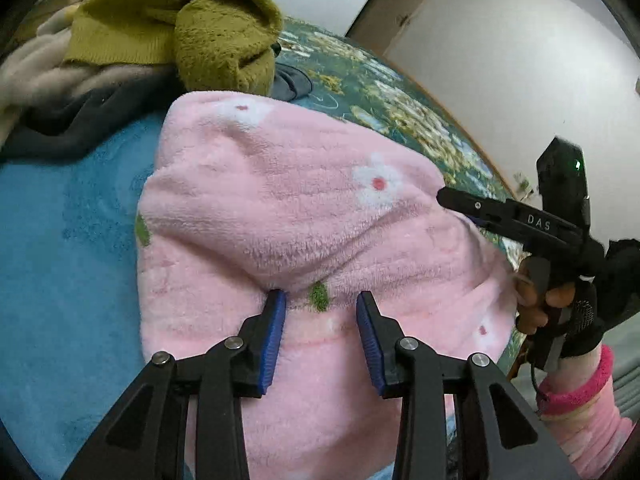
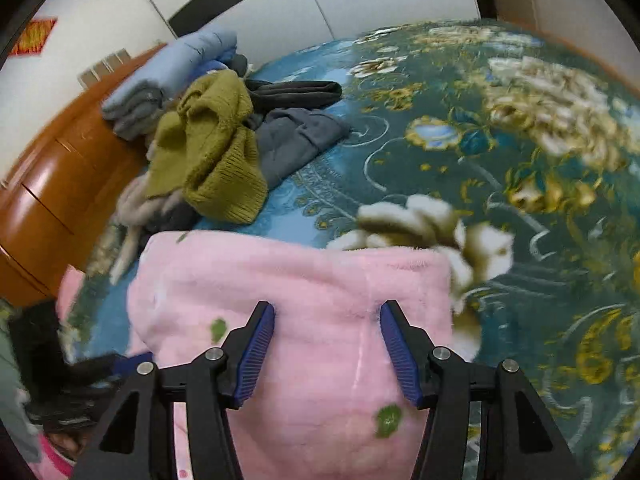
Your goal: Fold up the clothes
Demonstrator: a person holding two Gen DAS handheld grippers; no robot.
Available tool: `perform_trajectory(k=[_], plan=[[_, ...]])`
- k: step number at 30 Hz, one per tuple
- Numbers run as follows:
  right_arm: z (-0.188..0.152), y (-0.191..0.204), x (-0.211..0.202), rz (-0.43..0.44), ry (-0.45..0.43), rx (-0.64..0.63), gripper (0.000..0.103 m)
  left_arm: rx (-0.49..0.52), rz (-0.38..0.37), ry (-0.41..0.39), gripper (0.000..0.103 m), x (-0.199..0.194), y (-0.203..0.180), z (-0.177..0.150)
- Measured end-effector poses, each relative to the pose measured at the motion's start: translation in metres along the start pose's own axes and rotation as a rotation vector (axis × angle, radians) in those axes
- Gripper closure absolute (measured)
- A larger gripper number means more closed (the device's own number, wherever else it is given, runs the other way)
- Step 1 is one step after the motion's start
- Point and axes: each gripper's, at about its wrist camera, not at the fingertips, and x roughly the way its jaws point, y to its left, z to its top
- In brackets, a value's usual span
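While my left gripper (image 1: pixel 321 300) hangs open over the pink fleece garment (image 1: pixel 280 208), already folded on the blue blanket (image 1: pixel 72 208), nothing is pinched. From the right wrist, my right gripper (image 2: pixel 327 312) is open too; the olive sweater (image 2: pixel 208 148) and grey clothes (image 2: pixel 296 140) beyond look unfolded.

Pink fleece garment (image 1: pixel 280 216), plush, w/ white flowers, red centres, small green leaf marks. Lies folded into a compact, rounded bundle on the bed; upper layer lapped over lower, fold edge running across the middle. Far edge fairly straight in right wrist view (image 2: pixel 296 280).

Behind it, unfolded pile: olive-green knit sweater (image 1: pixel 188 28) crumpled on top of grey and beige pieces. Dark grey garment (image 2: pixel 296 140) spread flat just beside the sweater.
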Motion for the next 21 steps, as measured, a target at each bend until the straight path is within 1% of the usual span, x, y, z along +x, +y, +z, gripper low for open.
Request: perform_trajectory(k=[2,4,6,9,12,15,17,18,21], plan=[[0.0,-0.006,-0.003,0.007,-0.004,0.026,0.043,-0.013,-0.006,0.006,0.065,-0.003,0.001,0.004],[-0.001,-0.008,-0.01,0.003,-0.009,0.041,0.043,-0.018,-0.006,-0.012,0.065,-0.013,0.001,0.008],[-0.005,-0.003,-0.028,0.001,-0.045,0.037,0.043,-0.016,-0.008,-0.044,0.065,-0.026,0.001,0.009],[-0.022,0.008,-0.062,0.039,-0.109,0.003,0.043,-0.006,-0.014,-0.086,0.065,-0.045,0.001,0.006],[-0.048,0.015,-0.083,0.089,-0.135,-0.012,0.043,-0.004,-0.012,-0.079,0.065,-0.044,0.003,-0.002],[-0.071,0.022,-0.083,0.074,-0.127,-0.053,0.043,-0.032,-0.007,-0.036,0.065,-0.032,0.007,-0.014],[-0.079,0.02,-0.077,0.061,-0.127,-0.054,0.043,-0.051,-0.004,-0.025,0.065,-0.024,0.011,-0.017],[-0.081,0.017,-0.073,0.058,-0.124,-0.032,0.043,-0.059,-0.003,-0.021,0.065,-0.022,0.013,-0.018],[-0.081,0.014,-0.08,0.081,-0.155,-0.02,0.043,-0.059,-0.002,-0.06,0.065,-0.035,0.015,-0.015]])
